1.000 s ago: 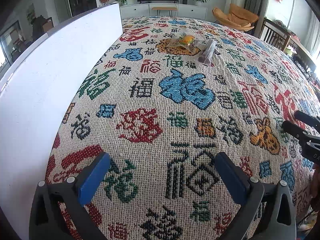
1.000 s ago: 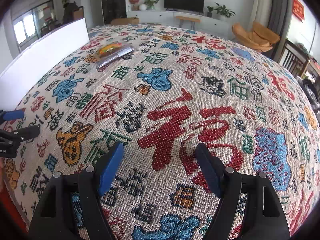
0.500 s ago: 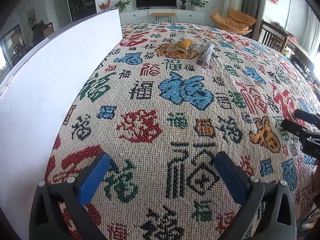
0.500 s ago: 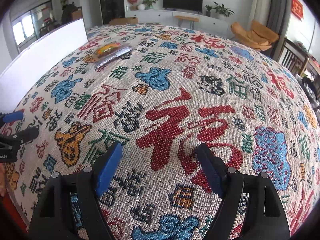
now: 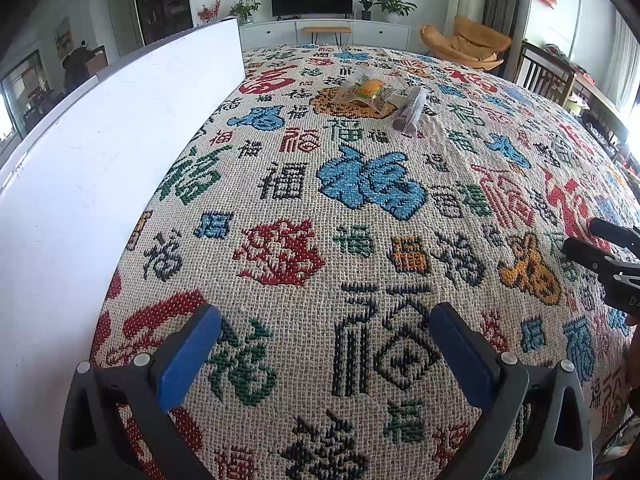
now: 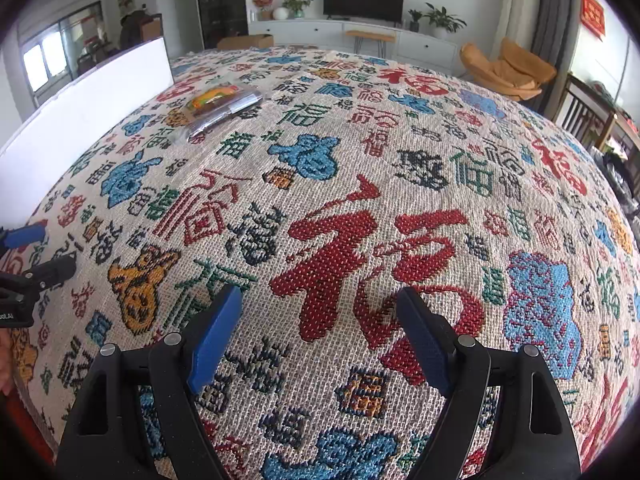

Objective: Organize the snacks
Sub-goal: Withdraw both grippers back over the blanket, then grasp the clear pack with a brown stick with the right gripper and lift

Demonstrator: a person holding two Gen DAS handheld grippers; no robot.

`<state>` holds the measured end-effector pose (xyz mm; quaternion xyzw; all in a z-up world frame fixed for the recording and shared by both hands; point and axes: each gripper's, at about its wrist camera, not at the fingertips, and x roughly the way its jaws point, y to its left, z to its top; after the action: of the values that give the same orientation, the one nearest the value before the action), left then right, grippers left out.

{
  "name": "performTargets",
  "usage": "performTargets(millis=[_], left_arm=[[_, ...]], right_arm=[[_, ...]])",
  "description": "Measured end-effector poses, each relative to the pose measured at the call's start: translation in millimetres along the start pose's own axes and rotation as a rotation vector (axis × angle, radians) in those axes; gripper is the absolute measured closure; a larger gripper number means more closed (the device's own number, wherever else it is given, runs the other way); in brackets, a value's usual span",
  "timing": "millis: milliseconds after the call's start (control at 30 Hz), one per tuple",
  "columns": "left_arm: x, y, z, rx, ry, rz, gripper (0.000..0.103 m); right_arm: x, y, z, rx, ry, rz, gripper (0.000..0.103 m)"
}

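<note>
Two snack packets lie side by side far across the patterned tablecloth: a clear packet with an orange snack (image 5: pixel 366 90) and a clear packet with a dark snack (image 5: pixel 412 112). Both also show in the right wrist view, the orange packet (image 6: pixel 212 98) and the dark one (image 6: pixel 226 114) at upper left. My left gripper (image 5: pixel 326 344) is open and empty, low over the cloth near the front edge. My right gripper (image 6: pixel 320 326) is open and empty, also near the front edge. Each gripper shows at the side of the other's view.
A tall white board (image 5: pixel 100 152) stands upright along the table's left side. The tablecloth (image 5: pixel 360 208) covers the whole table. Chairs (image 5: pixel 548 76) stand off the right side. A TV cabinet (image 5: pixel 320 32) is beyond the far edge.
Both grippers have stayed almost still; the views have shifted only slightly. The packets have not moved.
</note>
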<state>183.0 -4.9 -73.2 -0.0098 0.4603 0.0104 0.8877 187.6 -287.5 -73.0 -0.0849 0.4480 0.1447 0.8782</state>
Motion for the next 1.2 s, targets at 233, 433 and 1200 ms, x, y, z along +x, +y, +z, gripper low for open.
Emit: performTargets(millis=[233, 433, 1200], left_arm=[[0, 1, 0, 0.001, -0.001, -0.001, 0.0], [-1, 1, 0, 0.003, -0.005, -0.004, 0.0], [-1, 1, 0, 0.003, -0.007, -0.005, 0.0]], right_arm=[[0, -1, 0, 0.005, 0.001, 0.002, 0.02], [11, 2, 24, -0.008, 0.097, 0.02, 0.02], [115, 92, 169, 0.059, 0.268, 0.093, 0.078]])
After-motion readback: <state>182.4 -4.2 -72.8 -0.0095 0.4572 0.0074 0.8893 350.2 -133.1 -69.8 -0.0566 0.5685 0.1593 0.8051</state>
